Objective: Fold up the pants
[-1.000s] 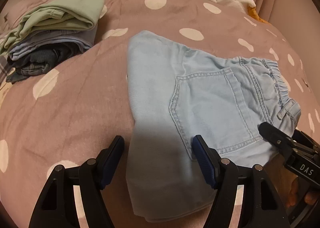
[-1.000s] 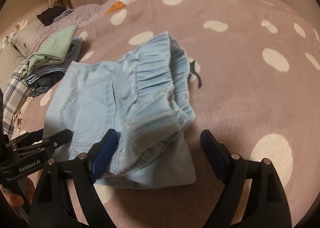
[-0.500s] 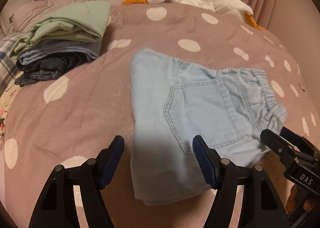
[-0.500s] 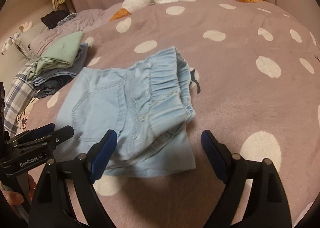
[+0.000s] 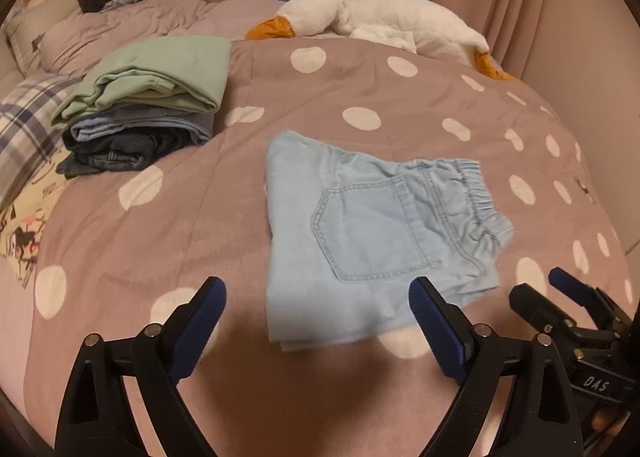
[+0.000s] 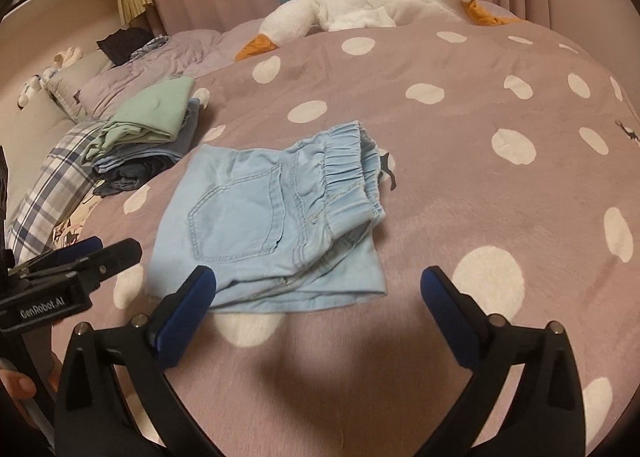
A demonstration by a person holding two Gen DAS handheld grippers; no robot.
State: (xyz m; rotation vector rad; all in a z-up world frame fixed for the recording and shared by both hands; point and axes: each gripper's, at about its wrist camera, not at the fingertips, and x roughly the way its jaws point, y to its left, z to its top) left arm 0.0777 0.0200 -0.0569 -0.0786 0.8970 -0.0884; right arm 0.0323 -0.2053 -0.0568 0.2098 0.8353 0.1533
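Light blue denim pants (image 5: pixel 372 233) (image 6: pixel 264 225) lie folded into a small packet on the dotted mauve bedspread (image 5: pixel 168 225), back pocket up, elastic waistband to the right. My left gripper (image 5: pixel 318 319) hovers above the packet's near edge, its jaws opening, with nothing pressed between the blue pads. My right gripper (image 6: pixel 320 301) hangs above the near right corner, jaws also opening wide and empty. Each gripper shows at the edge of the other's view: the right gripper (image 5: pixel 552 297) low on the right, the left gripper (image 6: pixel 100 253) at the left.
A stack of folded clothes (image 5: pixel 148 109) (image 6: pixel 148 129), green on top, sits at the left on the bed. A white plush goose (image 5: pixel 372 21) (image 6: pixel 360 9) lies at the far edge. A plaid cloth (image 5: pixel 28 129) and pillows are at the left; curtains hang behind.
Both grippers have lifted and drawn back from the pants, which now look smaller and lie free. Both sets of jaws stand wider than before.
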